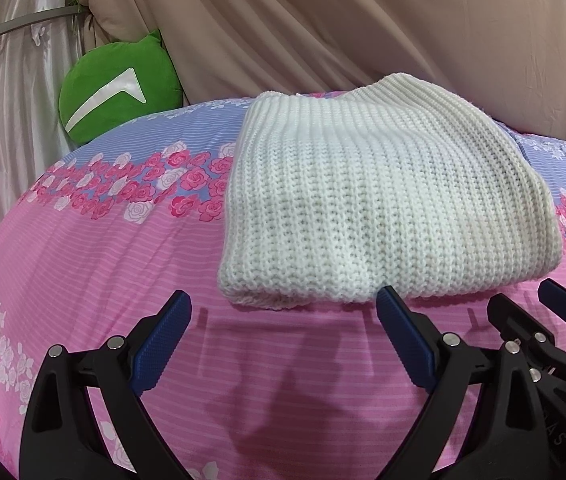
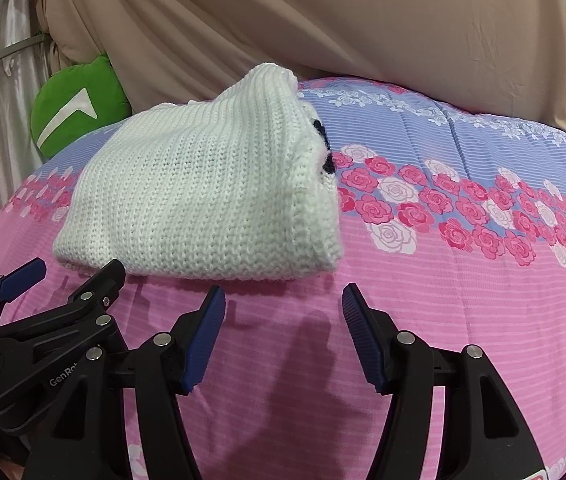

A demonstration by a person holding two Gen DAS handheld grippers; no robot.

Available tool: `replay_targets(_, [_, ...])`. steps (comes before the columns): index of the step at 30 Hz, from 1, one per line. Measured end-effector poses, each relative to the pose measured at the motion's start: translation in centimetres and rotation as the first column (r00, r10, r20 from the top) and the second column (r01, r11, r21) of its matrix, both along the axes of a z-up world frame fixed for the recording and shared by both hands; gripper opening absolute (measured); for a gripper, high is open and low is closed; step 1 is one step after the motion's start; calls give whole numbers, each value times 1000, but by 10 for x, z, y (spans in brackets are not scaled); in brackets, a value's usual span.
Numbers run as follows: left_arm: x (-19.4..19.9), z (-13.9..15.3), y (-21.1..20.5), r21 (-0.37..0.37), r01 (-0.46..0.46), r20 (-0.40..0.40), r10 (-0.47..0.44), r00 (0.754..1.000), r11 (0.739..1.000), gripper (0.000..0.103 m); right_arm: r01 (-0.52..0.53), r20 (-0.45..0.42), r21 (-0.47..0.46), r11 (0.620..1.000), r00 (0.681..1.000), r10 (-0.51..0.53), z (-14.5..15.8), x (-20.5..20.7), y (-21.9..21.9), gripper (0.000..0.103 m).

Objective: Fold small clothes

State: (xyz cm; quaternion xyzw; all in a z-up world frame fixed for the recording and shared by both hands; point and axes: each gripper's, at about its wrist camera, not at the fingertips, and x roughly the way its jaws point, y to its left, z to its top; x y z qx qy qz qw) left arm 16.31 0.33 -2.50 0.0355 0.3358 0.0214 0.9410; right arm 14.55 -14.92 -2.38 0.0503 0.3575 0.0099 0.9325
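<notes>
A white knitted sweater (image 1: 383,208) lies folded into a thick rectangle on the bed; in the right wrist view the sweater (image 2: 203,200) shows a bit of black trim at its right edge. My left gripper (image 1: 284,298) stands open just before its near edge, the right fingertip close to the knit, nothing between the pads. My right gripper (image 2: 283,293) is open too, over bare sheet a little in front of the sweater's near right corner. Each gripper shows in the other's view: the right gripper (image 1: 523,300) and the left gripper (image 2: 77,270), side by side.
The bed is covered by a pink striped sheet (image 1: 123,260) with a blue band of roses. A green cushion (image 1: 119,88) leans at the back left. Beige draped cloth (image 1: 363,20) rises behind the bed, with a shiny pale curtain (image 1: 3,80) at far left.
</notes>
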Motion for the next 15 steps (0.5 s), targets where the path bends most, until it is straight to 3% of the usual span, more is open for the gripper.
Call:
replay_targets(12, [-4,3,-2,15,0,13,0,1000,1000,88,7,10,-18,1000,1000,-7,2,-2,1,60])
replay_targets(15, [-8,2,0,-5,-6,-15,6,1000,1000,87,15,8,-28,999,1000,-15,2,-8,2,60])
